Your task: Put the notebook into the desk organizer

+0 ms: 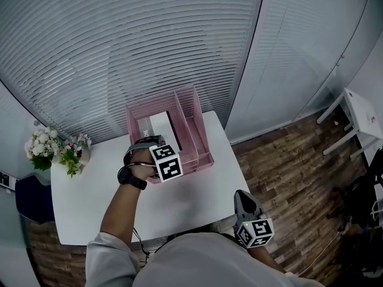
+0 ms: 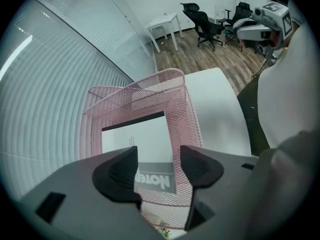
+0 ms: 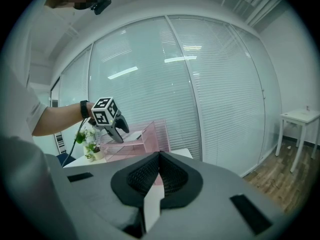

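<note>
The pink wire-mesh desk organizer stands at the far edge of the white worktop, close to the glass wall with its lowered blinds. The notebook sits inside the organizer's wide left compartment. Its white cover is turned towards the person, and a dark edge runs along its right side. Whether it lies flat or leans, I cannot tell.

The left gripper hovers over the organizer's near wall, held by a hand wearing a black wristwatch. In the left gripper view its fingers are spread wide. The notebook's grey title band and the pink mesh wall show in the gap between them, and neither pad presses on the cover.

The right gripper hangs low beside the person's body, past the worktop's near edge and well apart from the organizer. In the right gripper view its fingers are pressed together with nothing between them.

A small pot of white and pink flowers stands at the worktop's far left corner. A white side table stands on the wooden floor to the right, and black office chairs show farther back in the left gripper view.
</note>
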Demonstrator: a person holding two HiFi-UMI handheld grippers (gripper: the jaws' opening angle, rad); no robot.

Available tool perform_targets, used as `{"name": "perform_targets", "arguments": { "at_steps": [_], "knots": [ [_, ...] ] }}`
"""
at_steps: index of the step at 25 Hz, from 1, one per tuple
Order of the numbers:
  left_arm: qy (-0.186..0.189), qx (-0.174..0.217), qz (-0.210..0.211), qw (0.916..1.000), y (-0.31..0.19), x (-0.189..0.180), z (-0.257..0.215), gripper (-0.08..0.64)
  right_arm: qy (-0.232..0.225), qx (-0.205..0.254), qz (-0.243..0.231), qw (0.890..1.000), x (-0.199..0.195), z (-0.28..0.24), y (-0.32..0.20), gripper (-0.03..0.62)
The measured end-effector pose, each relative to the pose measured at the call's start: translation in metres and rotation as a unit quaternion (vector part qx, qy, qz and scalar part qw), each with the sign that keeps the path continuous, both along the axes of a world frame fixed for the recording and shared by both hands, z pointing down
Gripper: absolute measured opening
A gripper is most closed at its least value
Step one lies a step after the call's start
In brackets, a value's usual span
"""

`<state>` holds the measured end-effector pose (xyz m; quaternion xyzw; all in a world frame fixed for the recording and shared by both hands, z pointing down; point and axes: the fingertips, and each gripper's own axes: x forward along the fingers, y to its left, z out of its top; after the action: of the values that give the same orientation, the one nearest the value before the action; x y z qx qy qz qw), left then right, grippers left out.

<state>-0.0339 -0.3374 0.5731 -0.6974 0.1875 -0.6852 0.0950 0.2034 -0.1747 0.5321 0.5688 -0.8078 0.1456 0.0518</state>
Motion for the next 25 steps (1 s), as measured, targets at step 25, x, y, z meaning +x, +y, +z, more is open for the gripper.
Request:
{"name": "perform_targets", "arguments": {
  "at_steps": [25],
  "knots": [
    [0.485, 0.19, -0.16, 0.8388, 0.114, -0.031, -0.104, 0.009, 0.016, 0.059, -0.054, 0.997, -0.053, -0.049, -0.012, 0.012]
  ]
}}
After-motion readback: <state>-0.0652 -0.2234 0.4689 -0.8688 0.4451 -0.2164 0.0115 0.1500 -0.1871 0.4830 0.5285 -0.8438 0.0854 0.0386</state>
